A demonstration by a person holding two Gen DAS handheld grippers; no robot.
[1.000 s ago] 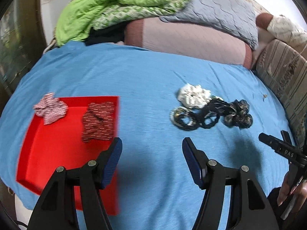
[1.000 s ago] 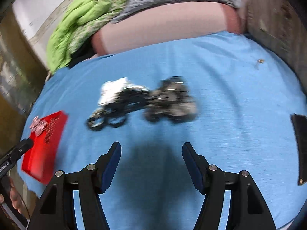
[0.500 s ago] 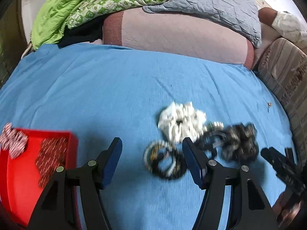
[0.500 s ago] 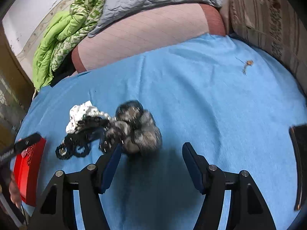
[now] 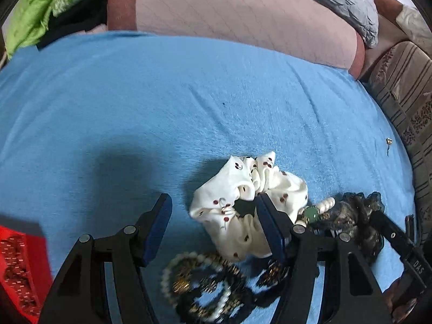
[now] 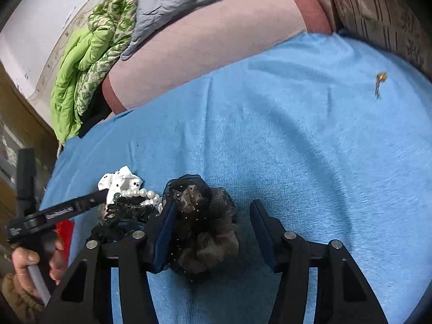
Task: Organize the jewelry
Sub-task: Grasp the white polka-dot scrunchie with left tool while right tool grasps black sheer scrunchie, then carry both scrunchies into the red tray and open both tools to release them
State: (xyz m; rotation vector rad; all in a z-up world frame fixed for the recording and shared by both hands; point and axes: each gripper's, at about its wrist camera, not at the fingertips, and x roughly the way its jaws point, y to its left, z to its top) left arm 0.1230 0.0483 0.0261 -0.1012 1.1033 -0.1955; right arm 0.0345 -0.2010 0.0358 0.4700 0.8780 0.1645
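Note:
A pile of jewelry and hair ties lies on the blue bedsheet (image 5: 189,102). My left gripper (image 5: 214,229) is open and low over the white cherry-print scrunchie (image 5: 229,189), whose near half lies between the fingers. Beaded and pearl bracelets (image 5: 199,283) lie just below it. My right gripper (image 6: 213,232) is closing its jaws around the dark net scrunchie (image 6: 208,232). The left pad touches the scrunchie and a gap remains at the right pad. A pearl bracelet (image 6: 140,193) and black lace pieces (image 6: 127,210) lie between the two scrunchies.
The red tray (image 5: 21,256) with a red patterned scrunchie shows at the lower left. A small gold piece (image 6: 379,81) lies alone at the far right of the sheet. Pillows (image 5: 243,19) and a green quilt (image 6: 86,62) are stacked behind. A hand (image 6: 27,264) holds the left gripper.
Both grippers have come down and in over the pile. The left one has moved right, away from the tray. The right jaws have narrowed with the dark scrunchie now between them.

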